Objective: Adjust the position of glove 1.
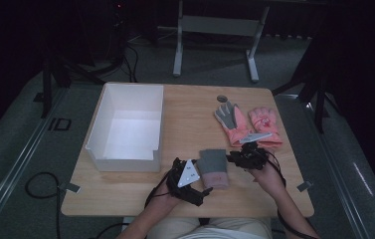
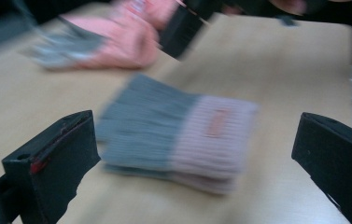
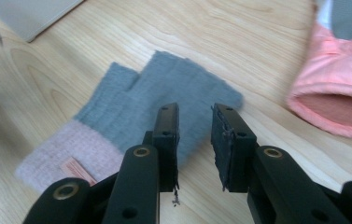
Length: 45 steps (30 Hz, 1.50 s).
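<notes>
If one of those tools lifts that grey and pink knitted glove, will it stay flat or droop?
The knitted glove would probably droop, since it is soft ribbed fabric lying limp on the table. It seems light and unlikely to slip: the fuzzy knit should catch the pads. It won't roll.

Grey knit glove [image 3: 164, 100] with a pale pink ribbed cuff and a small salmon label, lying on the light wood-grain table [image 1: 190, 114]. Beyond it, two salmon-pink gloves [image 1: 247, 124], one showing a grey palm. The box [image 1: 125, 127] is plain white. Both grippers' jaws are black, with the left gripper [image 2: 197, 154] showing a red streak.
</notes>
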Motion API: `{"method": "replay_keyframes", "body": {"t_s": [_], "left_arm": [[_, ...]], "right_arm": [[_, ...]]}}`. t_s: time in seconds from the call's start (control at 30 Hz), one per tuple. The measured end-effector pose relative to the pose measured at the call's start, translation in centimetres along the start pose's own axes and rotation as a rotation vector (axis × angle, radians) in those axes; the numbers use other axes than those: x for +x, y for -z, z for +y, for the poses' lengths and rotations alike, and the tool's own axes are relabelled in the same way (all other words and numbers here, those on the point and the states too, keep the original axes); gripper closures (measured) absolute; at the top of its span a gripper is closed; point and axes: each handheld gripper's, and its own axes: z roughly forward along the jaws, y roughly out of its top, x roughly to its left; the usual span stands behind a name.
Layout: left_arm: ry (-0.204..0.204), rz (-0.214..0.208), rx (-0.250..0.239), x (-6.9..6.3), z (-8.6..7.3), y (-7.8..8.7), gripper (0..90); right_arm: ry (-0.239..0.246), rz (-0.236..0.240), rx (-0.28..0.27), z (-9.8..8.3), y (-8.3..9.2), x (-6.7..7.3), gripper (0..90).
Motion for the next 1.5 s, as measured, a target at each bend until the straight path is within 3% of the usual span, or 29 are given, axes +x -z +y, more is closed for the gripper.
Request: {"method": "replay_keyframes", "body": {"t_s": [0.07,0.2,0.23,0.27,0.3,0.33,0.37,0.4,0.47,0.63,0.83,0.97,1.0,1.03,1.13,1.17,1.27,1.37,1.5], "left_arm": [[-0.006,-0.013,0.007,-0.4,0.5,-0.5,0.0],[-0.097,-0.114,0.068,-0.2,1.1,-1.8,0.0],[-0.130,-0.122,0.117,0.0,1.2,-2.8,0.0],[-0.130,-0.122,0.117,0.0,1.2,-2.8,2.0],[-0.174,-0.133,0.147,0.1,1.2,-3.4,6.5],[-0.174,-0.133,0.147,0.1,1.2,-3.4,8.6],[-0.204,-0.152,0.163,0.0,1.2,-3.7,8.6],[-0.229,-0.161,0.173,0.0,1.2,-3.9,14.6],[-0.259,-0.178,0.195,0.0,1.2,-4.5,18.5],[-0.319,-0.184,0.210,0.1,0.7,-5.4,29.6],[-0.339,-0.166,0.216,0.3,0.4,-5.5,37.5],[-0.386,-0.126,0.242,-0.1,0.2,-5.6,37.6],[-0.393,-0.122,0.244,-0.2,0.2,-5.6,37.6],[-0.429,-0.095,0.264,-0.5,0.1,-5.7,37.7],[-0.443,-0.084,0.270,-0.7,0.1,-5.9,37.7],[-0.466,-0.066,0.286,-0.8,0.1,-5.9,38.5],[-0.452,-0.072,0.295,-0.4,0.1,-6.0,45.7],[-0.447,-0.103,0.294,0.2,0.2,-6.0,53.6],[-0.401,-0.157,0.284,1.5,0.3,-5.7,64.1]], "right_arm": [[-0.003,-0.002,-0.008,-0.1,0.3,-0.4,70.4],[-0.014,0.000,-0.011,-0.3,0.5,-1.0,70.4],[-0.028,0.008,-0.020,-0.3,0.5,-1.2,70.8],[-0.028,0.008,-0.020,-0.3,0.5,-1.2,70.8],[-0.034,0.009,-0.025,-0.2,0.4,-1.5,70.6],[-0.034,0.009,-0.025,-0.2,0.4,-1.5,70.6],[-0.038,0.009,-0.027,-0.1,0.3,-1.6,70.6],[-0.043,0.009,-0.031,0.0,0.1,-1.7,69.5],[-0.052,0.014,-0.028,0.4,-0.5,-1.9,66.8],[-0.094,0.025,0.007,1.0,-3.5,-2.5,57.1],[-0.134,0.005,0.056,0.8,-6.1,-3.2,52.0],[-0.167,0.010,0.067,0.7,-6.8,-3.3,50.4],[-0.167,0.010,0.067,0.7,-6.8,-3.3,50.4],[-0.163,0.008,0.070,0.7,-6.9,-3.3,50.4],[-0.169,0.011,0.078,0.6,-6.9,-3.2,51.0],[-0.170,0.015,0.080,0.6,-6.9,-3.1,51.5],[-0.198,0.032,0.081,0.5,-7.0,-3.1,53.0],[-0.227,0.051,0.057,0.2,-7.0,-3.0,55.7],[-0.270,0.093,0.042,-0.1,-7.0,-3.1,58.4]]}}
